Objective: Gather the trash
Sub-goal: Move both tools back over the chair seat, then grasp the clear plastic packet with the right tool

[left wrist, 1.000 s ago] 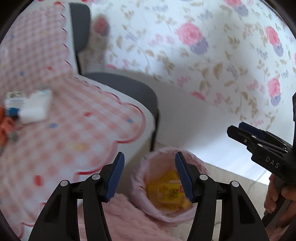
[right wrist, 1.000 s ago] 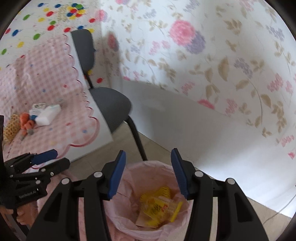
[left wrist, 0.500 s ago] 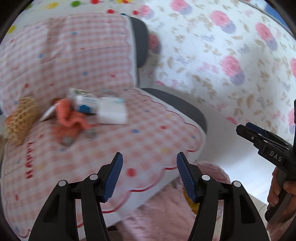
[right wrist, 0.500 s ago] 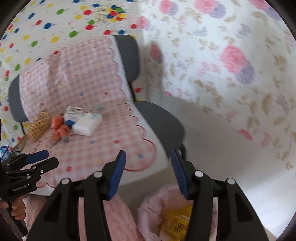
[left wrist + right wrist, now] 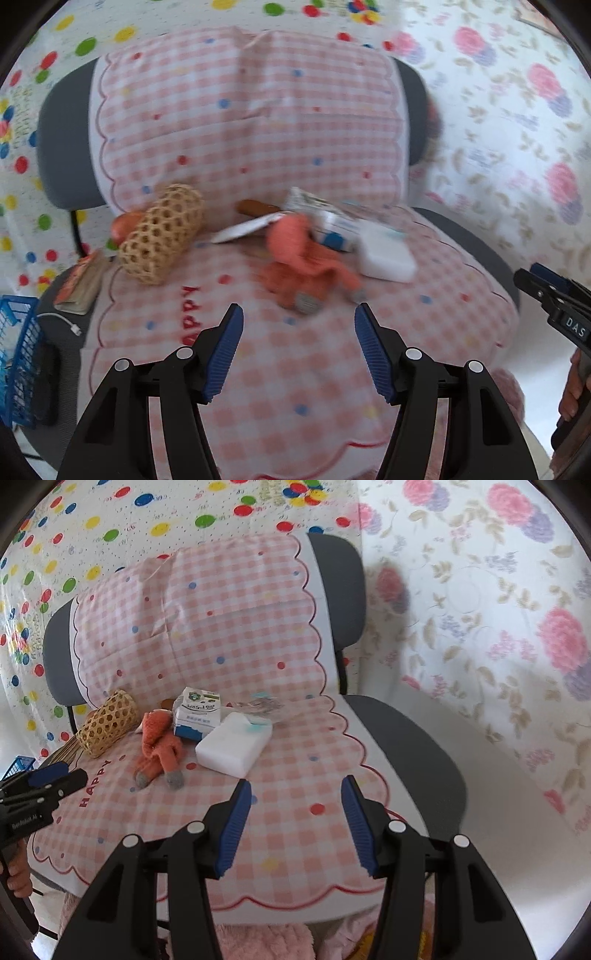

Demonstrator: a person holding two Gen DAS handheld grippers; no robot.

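A chair draped in a pink checked cloth (image 5: pixel 280 834) carries a litter of items. They are a woven straw tube (image 5: pixel 107 723), an orange soft toy (image 5: pixel 159 746), a white and blue carton (image 5: pixel 197 712), a white block pack (image 5: pixel 234 746) and a clear wrapper (image 5: pixel 258 703). The left wrist view shows the same heap: straw tube (image 5: pixel 162 240), orange toy (image 5: pixel 306 258), white pack (image 5: pixel 384 254) and a flat white wrapper (image 5: pixel 247 229). My left gripper (image 5: pixel 298 310) hangs open and empty just short of the toy. My right gripper (image 5: pixel 295 781) is open and empty over bare cloth, right of the pack.
A blue crate (image 5: pixel 18 350), a booklet (image 5: pixel 81 284) and a white cable (image 5: pixel 62 321) lie left of the chair. A fluffy pink rug (image 5: pixel 266 941) shows below the seat edge. The grey seat (image 5: pixel 413 738) is uncovered on the right, and patterned sheets hang behind.
Both views have swung away from the pink-lined bin with yellow trash onto the chair seat. The bin has dropped out of sight, and the heap of items now lies ahead of both grippers.
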